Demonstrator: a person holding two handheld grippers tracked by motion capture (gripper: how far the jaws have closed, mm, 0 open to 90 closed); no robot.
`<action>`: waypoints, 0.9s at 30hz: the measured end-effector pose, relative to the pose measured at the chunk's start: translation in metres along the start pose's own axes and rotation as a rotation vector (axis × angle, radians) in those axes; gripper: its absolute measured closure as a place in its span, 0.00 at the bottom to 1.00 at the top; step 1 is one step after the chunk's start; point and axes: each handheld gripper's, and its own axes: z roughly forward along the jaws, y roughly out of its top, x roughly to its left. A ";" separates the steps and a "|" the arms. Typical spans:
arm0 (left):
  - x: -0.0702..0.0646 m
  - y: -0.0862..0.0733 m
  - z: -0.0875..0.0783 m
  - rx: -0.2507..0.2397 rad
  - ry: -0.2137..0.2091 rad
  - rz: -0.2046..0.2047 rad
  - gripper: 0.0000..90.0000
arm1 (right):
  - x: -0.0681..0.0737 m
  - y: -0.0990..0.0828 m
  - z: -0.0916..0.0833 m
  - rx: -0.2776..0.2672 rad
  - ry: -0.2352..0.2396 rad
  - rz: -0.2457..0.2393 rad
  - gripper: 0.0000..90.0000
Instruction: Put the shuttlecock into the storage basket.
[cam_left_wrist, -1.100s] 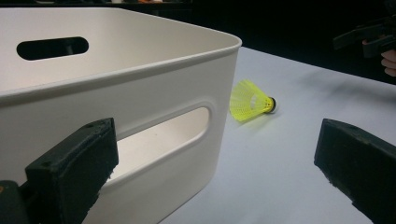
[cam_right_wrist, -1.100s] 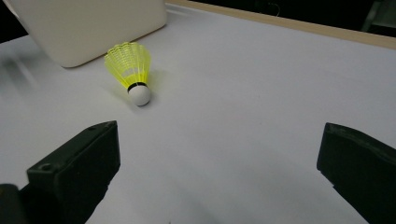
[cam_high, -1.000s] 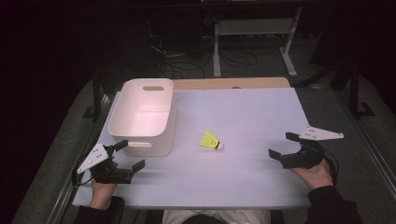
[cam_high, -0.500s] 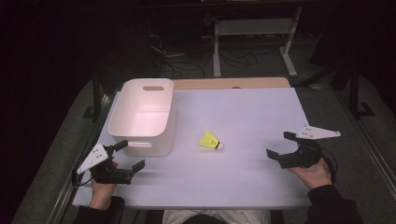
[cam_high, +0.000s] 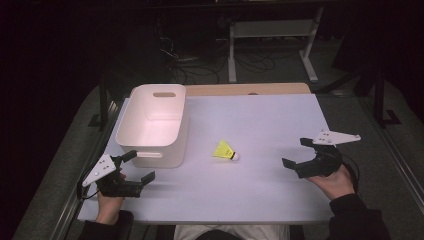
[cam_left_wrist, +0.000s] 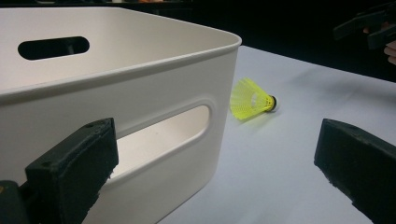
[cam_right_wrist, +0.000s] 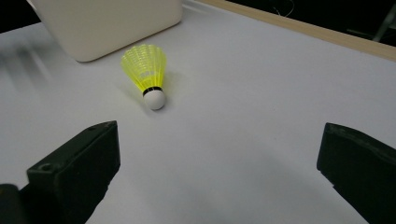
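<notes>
The right gripper (cam_high: 300, 155) stands with its jaws spread wide and nothing between them, aimed across the white table (cam_high: 270, 120) at the yellow shuttlecock (cam_high: 224, 150), which lies on its side near the middle of the table, just beside the white plastic bin (cam_high: 155, 125) but apart from it. In the right gripper view the shuttlecock (cam_right_wrist: 148, 74) lies ahead of the jaws with its white cork tip toward the camera and its skirt toward the bin (cam_right_wrist: 107, 23). I judge this to be the approach step, before any grasp (the likely aim being to put the shuttlecock into the bin). The next move calls for carrying the right gripper forward and low, so that the jaws straddle the skirt or the cork, then closing gently, since the light skirt may roll or crush. The right hand (cam_high: 332, 180) holds its gripper low near the table's right edge, forearm coming in from the bottom. The left gripper (cam_high: 137, 167) is wide open too, empty, just at the bin's near wall, its hand (cam_high: 111, 192) resting by the table's front-left corner.
</notes>
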 end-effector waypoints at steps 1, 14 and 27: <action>0.000 0.000 0.000 0.000 0.000 0.000 0.00 | 0.000 0.001 0.000 0.003 0.001 -0.005 0.00; 0.000 0.000 0.000 -0.001 0.000 0.000 0.00 | 0.004 0.017 0.006 0.037 0.024 -0.038 0.00; 0.000 0.000 0.000 0.001 0.000 0.002 0.00 | 0.007 0.026 0.012 0.058 0.043 -0.060 0.00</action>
